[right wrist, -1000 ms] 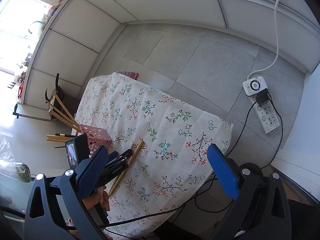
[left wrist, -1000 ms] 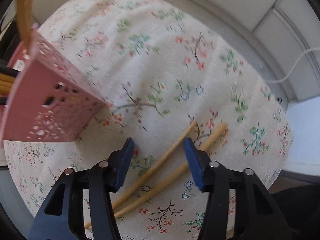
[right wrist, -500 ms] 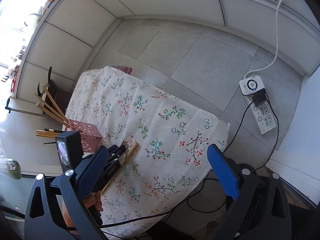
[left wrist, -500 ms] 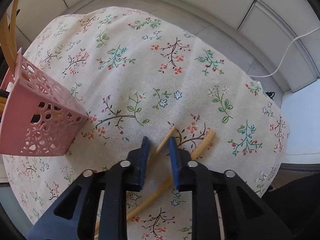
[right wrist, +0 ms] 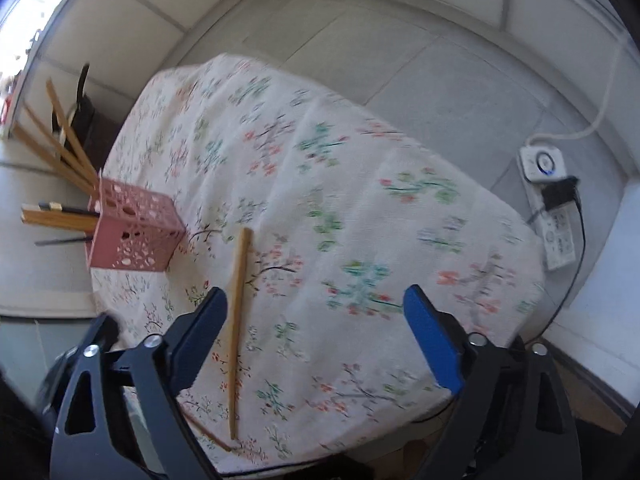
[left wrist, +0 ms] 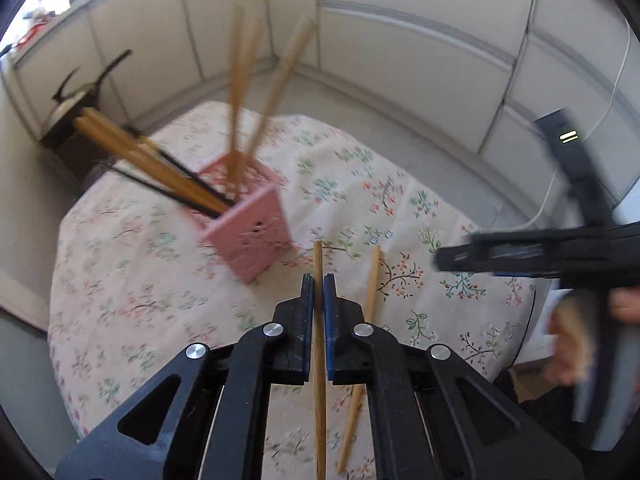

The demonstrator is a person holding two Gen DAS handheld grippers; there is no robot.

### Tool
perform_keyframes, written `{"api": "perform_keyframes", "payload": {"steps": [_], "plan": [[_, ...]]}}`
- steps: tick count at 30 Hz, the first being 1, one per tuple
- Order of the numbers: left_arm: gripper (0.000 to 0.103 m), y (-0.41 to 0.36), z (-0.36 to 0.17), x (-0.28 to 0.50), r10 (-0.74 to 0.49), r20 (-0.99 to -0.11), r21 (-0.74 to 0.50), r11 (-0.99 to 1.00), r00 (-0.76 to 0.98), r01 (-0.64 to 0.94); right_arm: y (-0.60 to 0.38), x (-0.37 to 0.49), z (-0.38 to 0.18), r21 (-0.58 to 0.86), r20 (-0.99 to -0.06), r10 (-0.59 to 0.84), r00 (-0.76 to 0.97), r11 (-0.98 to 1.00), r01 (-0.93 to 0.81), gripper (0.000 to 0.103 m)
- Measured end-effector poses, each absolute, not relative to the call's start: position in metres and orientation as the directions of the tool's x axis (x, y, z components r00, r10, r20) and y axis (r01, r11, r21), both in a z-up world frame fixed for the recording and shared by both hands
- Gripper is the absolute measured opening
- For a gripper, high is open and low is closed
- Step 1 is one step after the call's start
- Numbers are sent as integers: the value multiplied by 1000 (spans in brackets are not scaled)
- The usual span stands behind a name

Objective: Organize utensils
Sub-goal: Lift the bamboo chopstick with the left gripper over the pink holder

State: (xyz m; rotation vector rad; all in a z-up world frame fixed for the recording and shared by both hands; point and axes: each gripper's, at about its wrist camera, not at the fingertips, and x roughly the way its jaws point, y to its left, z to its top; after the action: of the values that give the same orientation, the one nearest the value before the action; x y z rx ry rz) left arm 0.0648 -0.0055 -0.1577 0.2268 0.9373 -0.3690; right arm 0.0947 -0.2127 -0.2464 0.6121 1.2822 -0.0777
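My left gripper [left wrist: 319, 280] is shut on a wooden chopstick [left wrist: 319, 256], held above the floral cloth with its tip sticking out past the fingertips. A second chopstick [left wrist: 371, 292] lies on the cloth just to the right. The pink openwork holder [left wrist: 248, 220] stands ahead to the left with several chopsticks leaning out of it. In the right wrist view my right gripper [right wrist: 316, 304] hovers low over the cloth, its jaws wide and closing. The lying chopstick [right wrist: 239, 304] sits between them, close by the left finger, with no pad pressing on it.
The floral cloth [right wrist: 320, 184] covers a small table whose edges drop off near and right. A power strip with cables [right wrist: 556, 216] lies on the tiled floor to the right. A dark stand [left wrist: 76, 120] sits behind the holder by the wall.
My left gripper closed on one of the two chopsticks and lifted it off the cloth, tilting up toward the holder. My right gripper came down over the remaining chopstick, and its jaws narrowed.
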Motion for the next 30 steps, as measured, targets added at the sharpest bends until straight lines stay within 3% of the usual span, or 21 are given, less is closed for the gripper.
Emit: {"api": "perform_keyframes", "payload": {"steps": [9,10,11,17,30], "plan": [[4,59,-97,47,-217,-701,-24,959,680,282,-129,140,-277,239,-966,200,164,932,271,38],[4,63,-94,47,-220,-697,-32,961,683,276,-126,142,-279,222,-969,180,171,936,273,30],[4,66,-92,47,-227,-695,-43,960,682,275,-123,144,-277,214,-967,166,193,941,263,12],[4,80,-79,43,-242,-664,-86,965,707,249,-135,139,-267,296,-938,218,269,908,297,8],[4,86,-43,19,-228,-540,-105,973,811,204,-163,59,-121,418,-709,258,657,903,97,8]]}}
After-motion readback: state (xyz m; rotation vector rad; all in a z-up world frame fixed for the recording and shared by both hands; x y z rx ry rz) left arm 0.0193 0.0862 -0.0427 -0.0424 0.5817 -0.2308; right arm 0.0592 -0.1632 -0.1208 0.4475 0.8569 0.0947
